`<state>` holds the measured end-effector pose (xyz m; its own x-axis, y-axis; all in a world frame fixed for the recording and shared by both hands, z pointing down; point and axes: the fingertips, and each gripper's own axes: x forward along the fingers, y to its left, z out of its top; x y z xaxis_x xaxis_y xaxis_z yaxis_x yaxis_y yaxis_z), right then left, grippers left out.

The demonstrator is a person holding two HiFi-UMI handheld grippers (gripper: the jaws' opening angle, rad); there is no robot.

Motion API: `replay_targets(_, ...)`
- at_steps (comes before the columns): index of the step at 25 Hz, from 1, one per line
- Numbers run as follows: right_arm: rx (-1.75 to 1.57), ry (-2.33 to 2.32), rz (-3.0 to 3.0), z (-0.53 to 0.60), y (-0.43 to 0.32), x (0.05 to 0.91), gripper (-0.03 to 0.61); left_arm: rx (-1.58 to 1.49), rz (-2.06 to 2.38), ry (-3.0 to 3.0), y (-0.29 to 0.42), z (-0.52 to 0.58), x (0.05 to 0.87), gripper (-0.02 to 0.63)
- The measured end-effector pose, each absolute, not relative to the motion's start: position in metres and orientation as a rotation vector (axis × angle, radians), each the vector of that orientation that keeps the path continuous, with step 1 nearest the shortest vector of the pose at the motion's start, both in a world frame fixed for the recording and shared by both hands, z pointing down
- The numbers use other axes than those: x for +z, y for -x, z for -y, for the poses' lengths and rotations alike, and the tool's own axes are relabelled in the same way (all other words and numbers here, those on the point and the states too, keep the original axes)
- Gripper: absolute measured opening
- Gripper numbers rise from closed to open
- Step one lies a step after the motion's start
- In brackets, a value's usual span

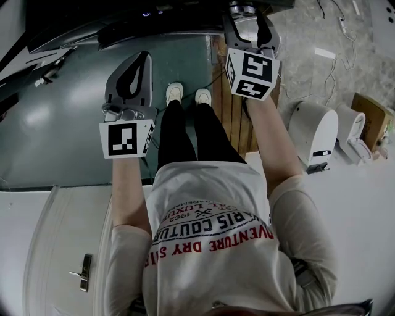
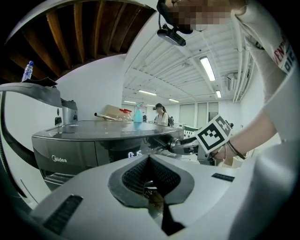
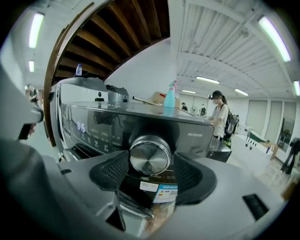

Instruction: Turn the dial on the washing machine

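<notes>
The washing machine (image 3: 93,126) has a dark glossy panel with a round chrome dial (image 3: 150,155). My right gripper (image 3: 151,169) is at the panel, its two black pads (image 3: 110,171) pressed close on either side of the dial. In the head view the right gripper (image 1: 247,13) reaches up to the dial (image 1: 242,8) at the top edge. My left gripper (image 1: 143,58) hangs lower and to the left, away from the machine (image 1: 154,28), jaws shut with nothing between them. In the left gripper view the left gripper (image 2: 149,161) points at the machine's front (image 2: 70,150), whose display (image 2: 135,153) is lit.
A blue spray bottle (image 3: 169,101) and other items stand on the machine's top. A wooden board (image 1: 231,105) lies on the floor by the person's feet. White appliances (image 1: 311,133) and a cardboard box (image 1: 370,117) sit to the right. A person (image 3: 220,117) stands far behind.
</notes>
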<state>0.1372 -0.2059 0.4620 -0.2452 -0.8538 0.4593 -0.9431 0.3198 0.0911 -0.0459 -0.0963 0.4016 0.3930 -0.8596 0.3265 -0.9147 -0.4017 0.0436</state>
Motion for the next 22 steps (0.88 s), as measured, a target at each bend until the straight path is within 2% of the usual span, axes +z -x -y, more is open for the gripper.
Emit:
replay_targets(10, -0.239, -1.414, 2.031, 0.200, -0.125, 0.453, 0.302, 0.366, 1.540, -2.445, 0.038, 0.094, 0.406, 0.015)
replay_targets(22, -0.027, -1.448, 2.084, 0.204, -0.126, 0.463, 0.282, 0.391, 1.505, -2.443, 0.035, 0.092, 0.412, 0.015)
